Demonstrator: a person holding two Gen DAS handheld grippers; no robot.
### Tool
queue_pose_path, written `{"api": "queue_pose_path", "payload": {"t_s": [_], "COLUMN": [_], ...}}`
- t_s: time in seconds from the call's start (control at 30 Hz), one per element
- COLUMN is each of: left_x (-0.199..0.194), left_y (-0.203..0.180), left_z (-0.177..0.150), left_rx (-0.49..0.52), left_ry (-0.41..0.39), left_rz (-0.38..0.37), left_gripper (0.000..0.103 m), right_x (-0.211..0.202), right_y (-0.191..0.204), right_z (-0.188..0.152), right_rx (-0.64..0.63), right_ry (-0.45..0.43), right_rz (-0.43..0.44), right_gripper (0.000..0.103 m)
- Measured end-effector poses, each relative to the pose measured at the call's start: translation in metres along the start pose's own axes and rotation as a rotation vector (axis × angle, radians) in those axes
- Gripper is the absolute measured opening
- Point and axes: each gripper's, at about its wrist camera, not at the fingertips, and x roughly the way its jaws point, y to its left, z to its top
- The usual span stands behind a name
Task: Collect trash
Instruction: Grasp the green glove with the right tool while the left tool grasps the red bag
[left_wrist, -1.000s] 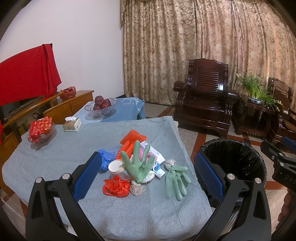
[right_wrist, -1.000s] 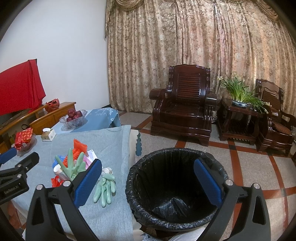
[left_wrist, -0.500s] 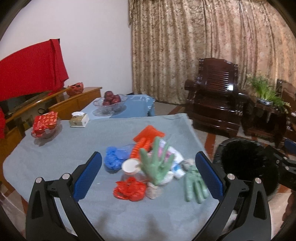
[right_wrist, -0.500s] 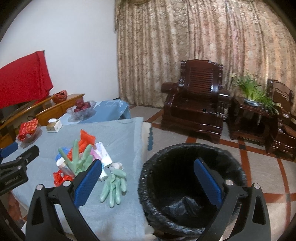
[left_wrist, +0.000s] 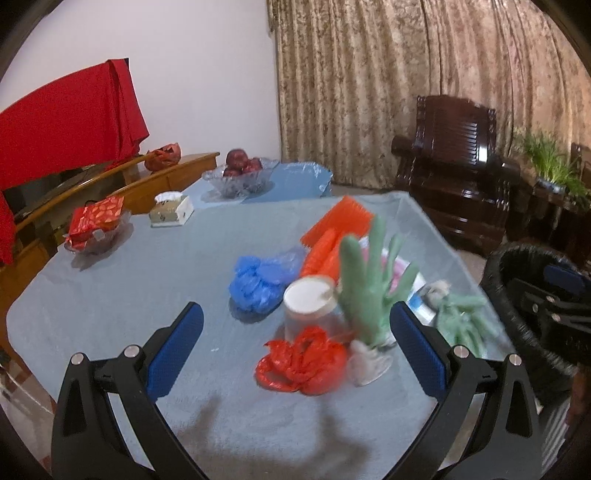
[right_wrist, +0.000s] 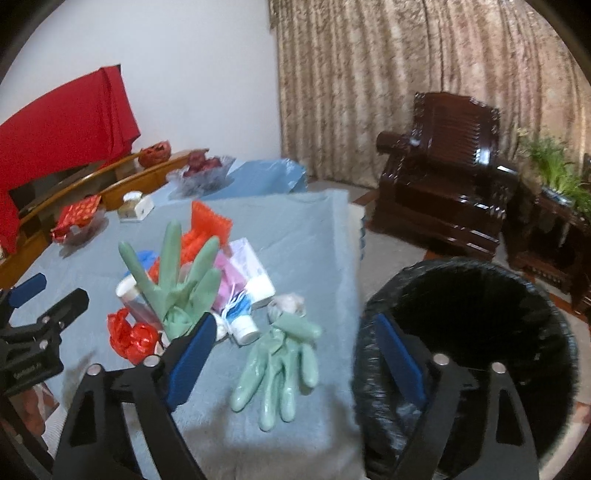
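Note:
A pile of trash lies on the grey-blue tablecloth (left_wrist: 140, 280): a red crumpled bag (left_wrist: 303, 363), a white cup (left_wrist: 308, 308), a blue plastic wad (left_wrist: 260, 282), orange corrugated pieces (left_wrist: 332, 229), an upright green glove (left_wrist: 369, 284) and a flat green glove (right_wrist: 280, 363). A bin with a black liner (right_wrist: 476, 339) stands right of the table. My left gripper (left_wrist: 295, 347) is open above the near table, just short of the red bag. My right gripper (right_wrist: 295, 354) is open above the flat glove and the bin's rim.
A fruit bowl (left_wrist: 240, 177), a tissue box (left_wrist: 171, 210) and a dish with a red packet (left_wrist: 96, 225) sit at the table's far left. A wooden sideboard (left_wrist: 110, 188) lies beyond. A dark armchair (right_wrist: 450, 192) and a plant stand (right_wrist: 554, 206) are on the right.
Both grippers have swung left and moved closer to the pile. The trash now looks larger, and the bin has slid toward the right of each view.

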Motion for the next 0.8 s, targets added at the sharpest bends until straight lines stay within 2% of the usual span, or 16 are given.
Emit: {"api": "queue_pose_path", "payload": {"t_s": [0.23,0.57,0.67,0.73,0.8], "left_x": [0.023,0.046,0.054,0.06,0.068], "left_y": [0.008,0.008,0.007,0.006,0.007], "left_z": [-0.01,-0.021,-0.026,-0.03,-0.032], "left_rx": [-0.001,-0.011,-0.007,-0.005,-0.014], "left_ry": [0.038,0.087,0.101,0.121,0.147], "left_rz": [0.007,-0.027,-0.034,-0.037,-0.044], "left_gripper": [0.098,0.095,0.09,0.082,0.08], "right_x": [0.042,0.085,0.091,0.095,0.1], "right_y": [0.007,0.006,0.005,0.007,0.006], "right_z": [-0.008,-0.019,-0.022,-0.024,-0.026], "right_rx": [-0.028,-0.075,-0.084,-0.092,-0.084], "right_ry": [0.068,0.159,0.174,0.186,0.202], "right_rz": [0.03,-0.008,-0.018,-0.022,-0.021], "right_gripper": [0.077,0.074,0.073,0.069,0.063]}}
